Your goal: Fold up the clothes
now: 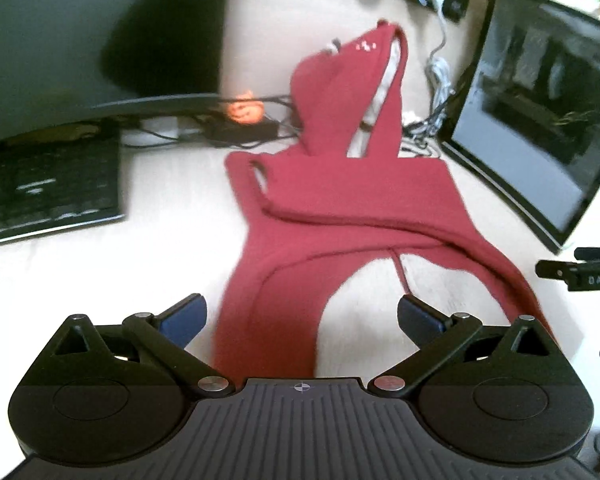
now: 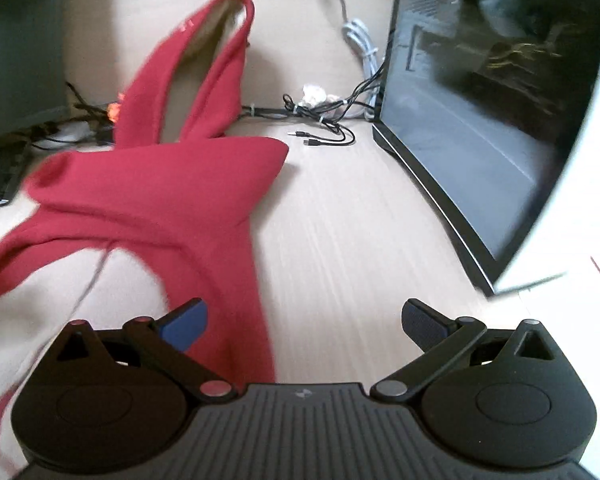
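Observation:
A red hooded garment point(image 1: 340, 196) lies on the pale wooden desk point(image 1: 160, 280), its hood propped up against the back. It also shows in the right wrist view point(image 2: 160, 196). A thin drawstring point(image 1: 402, 272) hangs over a white lining patch. My left gripper point(image 1: 300, 316) is open, with a red strip of the garment running between its blue pads and under its body. My right gripper point(image 2: 304, 320) is open over bare desk, the garment's right edge by its left fingertip point(image 2: 186, 322).
A black keyboard point(image 1: 48, 192) lies at the left under a dark monitor point(image 1: 80, 40). A black-framed screen point(image 1: 540, 112) stands at the right, also in the right wrist view point(image 2: 480, 120). Cables point(image 2: 324, 120) and an orange object point(image 1: 244, 112) lie at the back.

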Action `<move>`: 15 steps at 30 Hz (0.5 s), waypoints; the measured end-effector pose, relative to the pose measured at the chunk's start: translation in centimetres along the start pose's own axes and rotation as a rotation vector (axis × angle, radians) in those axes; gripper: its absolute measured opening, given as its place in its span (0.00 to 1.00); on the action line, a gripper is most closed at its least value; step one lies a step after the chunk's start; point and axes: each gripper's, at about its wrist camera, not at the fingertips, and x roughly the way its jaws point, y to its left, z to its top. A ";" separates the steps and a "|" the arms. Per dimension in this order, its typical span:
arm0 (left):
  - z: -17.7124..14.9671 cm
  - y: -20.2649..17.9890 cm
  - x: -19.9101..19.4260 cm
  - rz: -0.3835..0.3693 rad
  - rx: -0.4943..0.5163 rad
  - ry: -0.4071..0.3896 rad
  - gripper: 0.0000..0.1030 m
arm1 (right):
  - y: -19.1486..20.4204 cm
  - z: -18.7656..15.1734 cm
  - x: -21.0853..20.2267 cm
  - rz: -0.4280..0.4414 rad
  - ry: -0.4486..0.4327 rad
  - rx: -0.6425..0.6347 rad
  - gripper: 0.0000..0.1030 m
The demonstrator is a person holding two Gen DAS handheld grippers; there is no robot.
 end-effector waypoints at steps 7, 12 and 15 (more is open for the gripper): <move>-4.2 -2.3 -3.7 -0.013 0.287 0.039 1.00 | 2.0 -6.5 -1.6 -0.108 0.047 -0.033 1.00; -8.2 -3.7 -4.7 0.037 0.490 0.080 1.00 | 1.3 -9.6 -7.3 -0.049 0.000 -0.050 1.00; -9.5 -3.6 -4.2 0.104 0.500 0.105 1.00 | 2.0 -11.3 -8.0 -0.038 0.016 -0.096 1.00</move>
